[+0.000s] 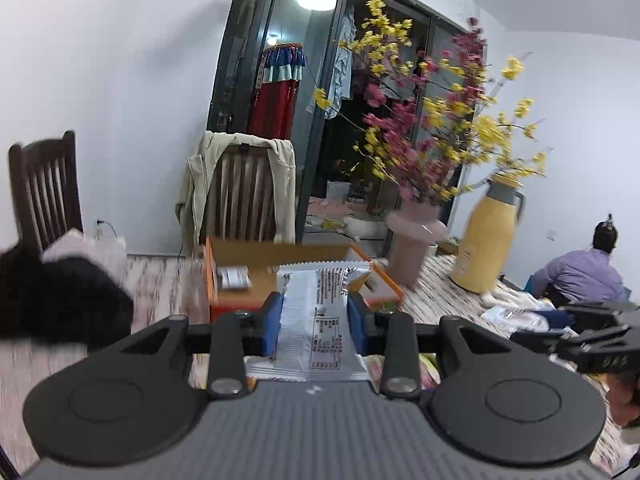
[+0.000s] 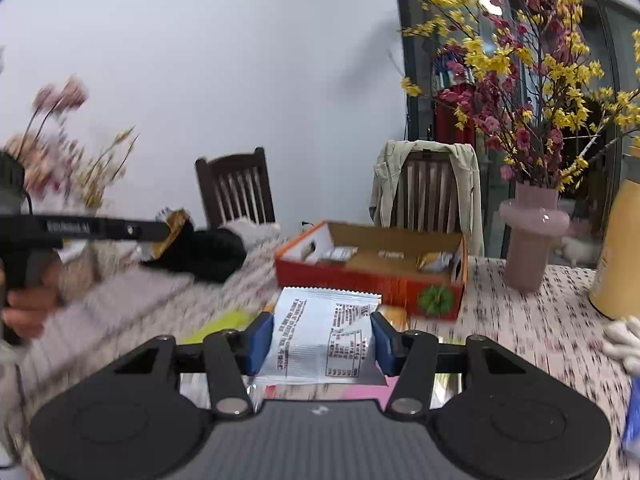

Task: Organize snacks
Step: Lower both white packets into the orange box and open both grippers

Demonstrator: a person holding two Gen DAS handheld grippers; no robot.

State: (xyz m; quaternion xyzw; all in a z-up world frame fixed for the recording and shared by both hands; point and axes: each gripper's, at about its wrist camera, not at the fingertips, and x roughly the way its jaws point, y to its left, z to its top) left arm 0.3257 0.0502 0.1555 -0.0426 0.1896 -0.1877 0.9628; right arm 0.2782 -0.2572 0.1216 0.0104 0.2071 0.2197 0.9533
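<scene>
Two white snack packets are held up, one in each gripper. The left gripper [image 1: 316, 320] squeezes a narrow packet [image 1: 320, 320] between its blue pads [image 1: 271, 322], and the right gripper [image 2: 322, 340] squeezes a wider packet [image 2: 324, 340] the same way (both show their printed backs). Just past each gripper sits an orange box [image 2: 368, 280] with its top open on the table [image 2: 520, 320], and a few small packs lie inside it. To the right of the box stands a pink vase [image 2: 528, 236] full of yellow and red flowers, with a yellow jug [image 1: 486, 240] beside it. Everything looks a bit blurry.
</scene>
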